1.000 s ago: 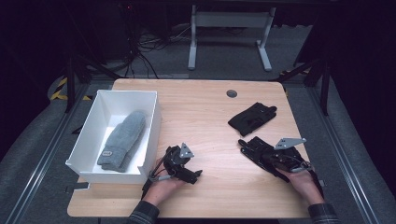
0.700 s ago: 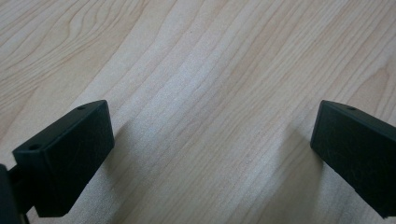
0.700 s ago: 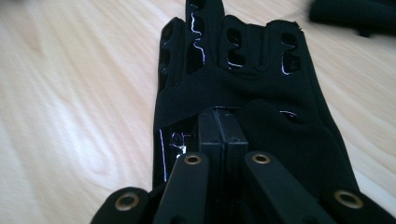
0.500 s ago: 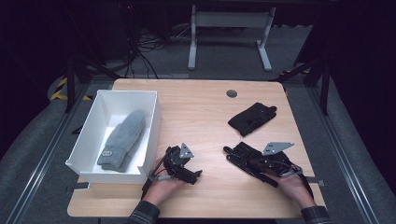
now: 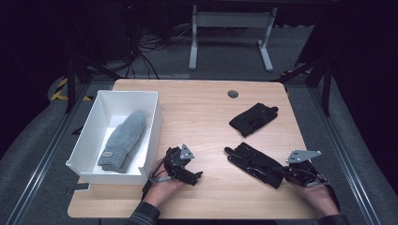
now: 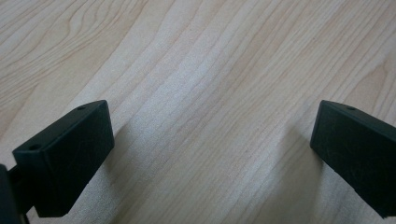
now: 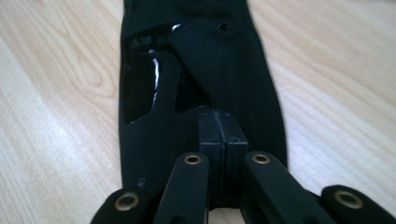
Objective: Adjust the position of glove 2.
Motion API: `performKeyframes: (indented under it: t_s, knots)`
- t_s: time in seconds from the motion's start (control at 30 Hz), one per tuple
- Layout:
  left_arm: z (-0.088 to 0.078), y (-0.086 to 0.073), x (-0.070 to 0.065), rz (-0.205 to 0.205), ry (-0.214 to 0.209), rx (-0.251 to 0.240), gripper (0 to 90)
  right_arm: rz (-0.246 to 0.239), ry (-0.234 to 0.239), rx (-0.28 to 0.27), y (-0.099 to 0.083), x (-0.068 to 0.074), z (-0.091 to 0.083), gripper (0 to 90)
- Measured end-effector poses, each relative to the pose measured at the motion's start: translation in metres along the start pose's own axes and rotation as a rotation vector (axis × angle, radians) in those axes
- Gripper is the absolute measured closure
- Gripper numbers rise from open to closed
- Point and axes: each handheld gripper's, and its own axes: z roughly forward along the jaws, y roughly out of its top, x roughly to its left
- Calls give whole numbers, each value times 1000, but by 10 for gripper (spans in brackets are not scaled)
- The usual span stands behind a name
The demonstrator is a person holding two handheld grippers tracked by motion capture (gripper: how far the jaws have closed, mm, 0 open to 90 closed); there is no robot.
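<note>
Leftward across the wooden table goes the right gripper, dragging the black glove it pinches by the cuff; the glove now lies nearer the table's middle than a second ago, fingers pointing toward the left gripper. Its jaws are pressed tight together on the fabric. The left gripper has not budged, jaws spread wide over bare wood. Farther back, the second black glove lies as before, and the grey mitten rests in the white bin.
</note>
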Motion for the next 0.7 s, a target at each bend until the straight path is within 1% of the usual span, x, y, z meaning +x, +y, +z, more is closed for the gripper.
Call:
performKeyframes:
  t_s: [0.2,0.27,0.43,0.47,0.5,0.53,0.7]
  knots:
    - [0,0,0,-1,1,-2,0,-16,28,18,3,7,3,900]
    - [0,0,0,-1,1,0,0,-27,53,24,6,14,5,900]
    - [0,0,0,0,0,1,0,-74,91,31,12,28,9,900]
    - [0,0,0,0,0,1,0,-83,113,29,13,32,11,900]
    - [0,0,0,0,0,1,0,-83,113,29,13,32,11,900]
    - [0,0,0,1,-1,1,0,-92,131,27,14,35,12,900]
    - [0,0,0,2,-3,1,0,-130,189,22,20,49,19,900]
